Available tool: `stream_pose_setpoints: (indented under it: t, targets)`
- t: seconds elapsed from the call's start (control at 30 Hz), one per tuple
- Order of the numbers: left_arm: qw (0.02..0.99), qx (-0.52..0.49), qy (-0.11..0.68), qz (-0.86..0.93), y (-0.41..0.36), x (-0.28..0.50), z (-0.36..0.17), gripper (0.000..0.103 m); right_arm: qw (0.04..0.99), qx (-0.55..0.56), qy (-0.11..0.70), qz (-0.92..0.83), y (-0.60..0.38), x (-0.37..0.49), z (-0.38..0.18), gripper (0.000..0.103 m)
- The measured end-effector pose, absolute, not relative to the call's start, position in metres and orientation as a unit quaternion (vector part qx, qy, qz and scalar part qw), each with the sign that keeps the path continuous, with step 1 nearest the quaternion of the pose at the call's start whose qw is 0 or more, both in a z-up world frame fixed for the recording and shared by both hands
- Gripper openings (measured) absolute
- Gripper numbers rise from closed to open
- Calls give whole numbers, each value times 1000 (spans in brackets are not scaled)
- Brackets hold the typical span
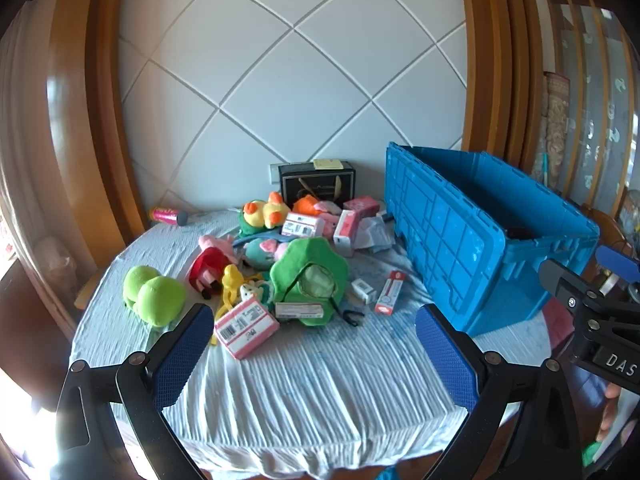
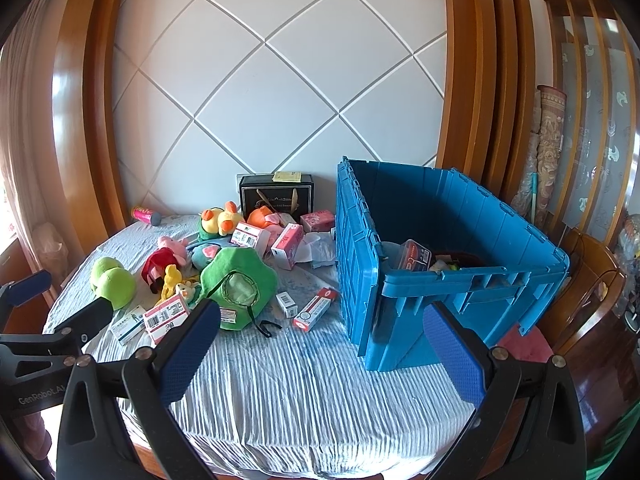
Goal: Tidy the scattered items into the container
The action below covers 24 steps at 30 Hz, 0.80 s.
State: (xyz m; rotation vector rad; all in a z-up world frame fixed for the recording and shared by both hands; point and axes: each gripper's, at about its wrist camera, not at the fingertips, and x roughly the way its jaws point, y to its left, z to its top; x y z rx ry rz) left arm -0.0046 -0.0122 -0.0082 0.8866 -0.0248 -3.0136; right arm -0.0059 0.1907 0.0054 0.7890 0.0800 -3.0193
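Between wide-open, empty left jaws [image 1: 314, 354], at 11 o'clock: pink barcode box [image 1: 246, 326], long axis running 10 to 4, nearest scattered item; blue crate [image 1: 472, 248] at 2 o'clock on bench [image 1: 320, 392]; right jaws [image 2: 320, 348] also open, empty, farther from box, closer to crate

Ahead of your left gripper [image 1: 314, 350] bare tablecloth [image 1: 320, 380] lies open; beyond, the toy pile [image 1: 280, 264] blocks; the blue crate [image 2: 440, 248] walls its right.

Cloth-covered table [image 2: 304, 380] bears toys [image 2: 236, 292], boxes [image 2: 166, 316], crate [image 2: 440, 264].
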Motion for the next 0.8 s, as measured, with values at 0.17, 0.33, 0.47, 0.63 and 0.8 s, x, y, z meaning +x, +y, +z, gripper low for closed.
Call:
stream_pose_setpoints:
  t: [0.17,0.33,0.47,0.63,0.8]
  targets:
    - [0,284,-9,-959,-16,-6,-11,102,12,256,29,-966,184,-11,1,103]
    - [2,293,-5,-956,-26,-9,-18,102,16,265,31,-964,172,-18,-5,103]
    - [4,306,1,-952,-39,-18,-28,102,22,276,32,-960,162,-27,-13,103]
    - [32,352,27,-935,-67,-58,-57,102,38,311,43,-949,149,-58,-38,103]
    - [77,403,55,-910,-100,-115,-104,102,65,352,48,-933,134,-124,-75,103]
